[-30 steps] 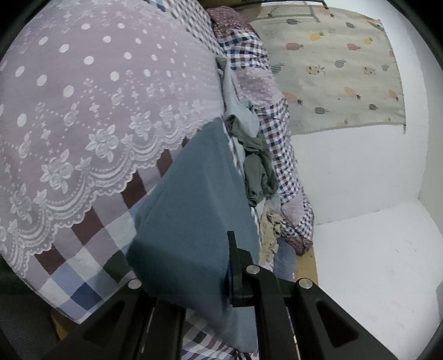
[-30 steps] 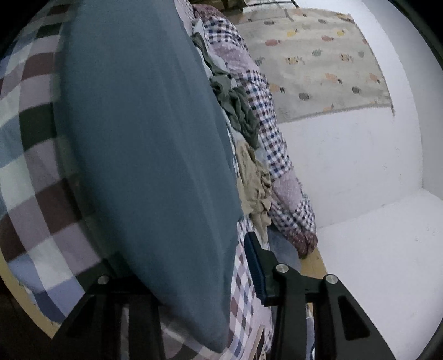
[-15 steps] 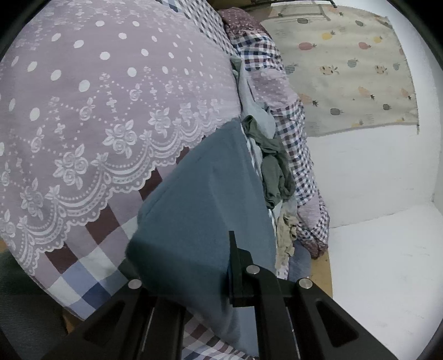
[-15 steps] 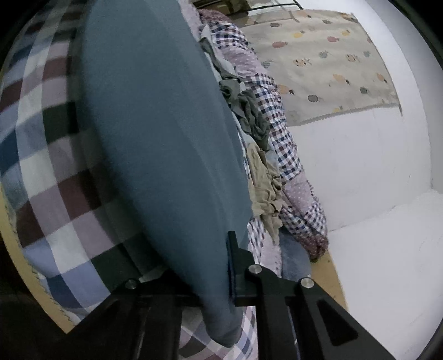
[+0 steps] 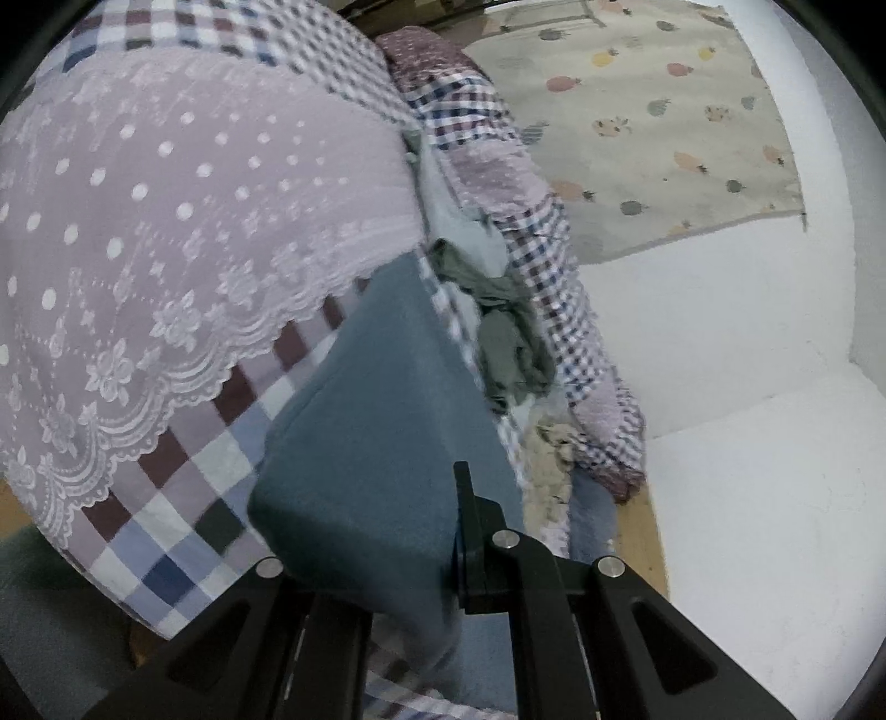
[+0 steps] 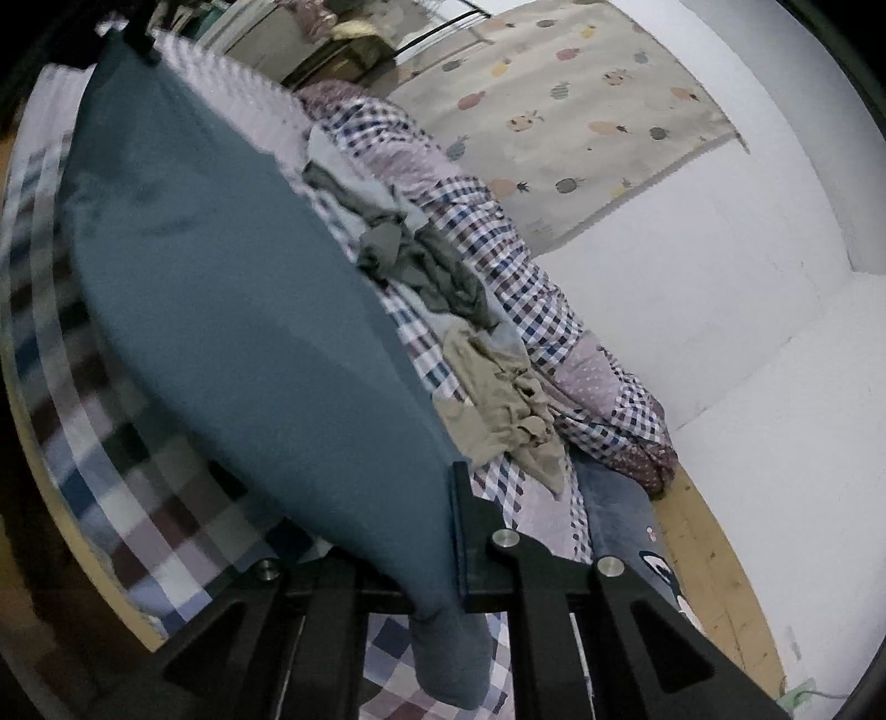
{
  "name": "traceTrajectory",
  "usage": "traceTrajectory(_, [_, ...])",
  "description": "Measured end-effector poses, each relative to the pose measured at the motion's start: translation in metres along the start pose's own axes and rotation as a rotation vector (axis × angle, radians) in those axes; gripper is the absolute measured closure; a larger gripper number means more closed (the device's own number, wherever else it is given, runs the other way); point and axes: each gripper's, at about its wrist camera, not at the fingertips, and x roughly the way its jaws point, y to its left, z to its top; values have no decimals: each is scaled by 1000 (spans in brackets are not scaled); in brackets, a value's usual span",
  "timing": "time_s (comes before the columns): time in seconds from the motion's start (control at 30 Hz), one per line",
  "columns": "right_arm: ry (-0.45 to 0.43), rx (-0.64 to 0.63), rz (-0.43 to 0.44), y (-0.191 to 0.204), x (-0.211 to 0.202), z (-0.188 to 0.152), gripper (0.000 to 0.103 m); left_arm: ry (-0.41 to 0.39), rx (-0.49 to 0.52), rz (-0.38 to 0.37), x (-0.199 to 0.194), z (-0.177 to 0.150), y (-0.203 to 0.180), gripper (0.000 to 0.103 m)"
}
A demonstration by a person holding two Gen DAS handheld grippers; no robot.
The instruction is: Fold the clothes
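A teal-blue garment [image 5: 376,443] hangs stretched above the checked bedspread [image 5: 183,498]. My left gripper [image 5: 410,565] is shut on one of its edges; the cloth covers the left finger and drapes down between the jaws. In the right wrist view the same teal garment [image 6: 232,310] spans from the top left down to my right gripper [image 6: 421,559], which is shut on its near edge, a fold dangling below. The far end of the cloth is pinched by the left gripper [image 6: 138,41], small at the top left.
A lilac lace-trimmed cover [image 5: 166,221] lies on the bed. Crumpled grey-green [image 6: 421,260] and beige clothes [image 6: 498,399] lie beside a rolled checked quilt [image 6: 542,310] along the white wall [image 6: 720,277]. A fruit-print cloth [image 5: 653,127] hangs there. Wooden bed edge [image 6: 714,565] shows.
Both grippers have lifted and drawn the teal garment up off the bed; the right gripper has closed on its edge. The views have swung, showing more of the wall and clothes pile.
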Motion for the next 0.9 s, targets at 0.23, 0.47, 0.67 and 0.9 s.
traceTrajectory(0.23, [-39,95,-38,-46,-41,18,97,-40,92,-79,-38,7,-57,98])
traceTrajectory(0.47, [-85,191,-66,-92,-86,27,97,-87,172,-162,-79,11,-108,98])
traceTrajectory(0.67, [-128,246,-89,-128,-123,35,97,-120,192,-213,-118,8,-141,98])
traceTrajectory(0.9, [-116,254,-75,-150,-148,32,97,-98,195,-215,-140,0,-165,98])
